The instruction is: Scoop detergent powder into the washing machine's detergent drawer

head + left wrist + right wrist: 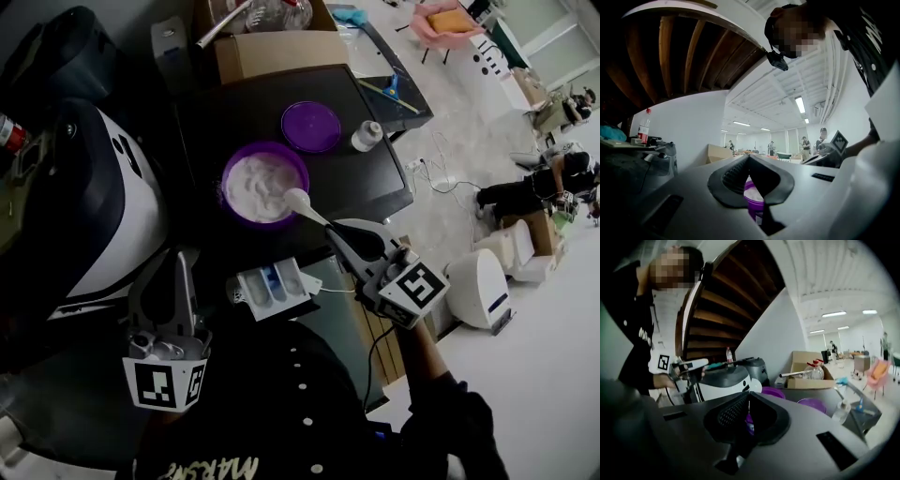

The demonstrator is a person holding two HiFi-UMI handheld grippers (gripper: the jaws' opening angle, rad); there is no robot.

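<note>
A purple bowl point(262, 185) full of white detergent powder stands on the dark tabletop point(375, 178). My right gripper point(336, 228) is shut on the handle of a white spoon point(302, 201), whose scoop end lies over the bowl's near right rim. The white detergent drawer point(272, 286), with blue inserts, sits pulled out just below the bowl. Left of the drawer, my left gripper point(179, 258) points up, shut, with nothing in it. In the left gripper view the bowl point(753, 197) shows below the closed left gripper point(749, 158). The right gripper point(747, 397) shows its pads together.
The bowl's purple lid point(311, 127) and a small white bottle point(367, 136) lie behind the bowl. A cardboard box point(281, 52) with bottles stands at the table's back. A white and black machine point(103, 206) fills the left. Floor lies to the right.
</note>
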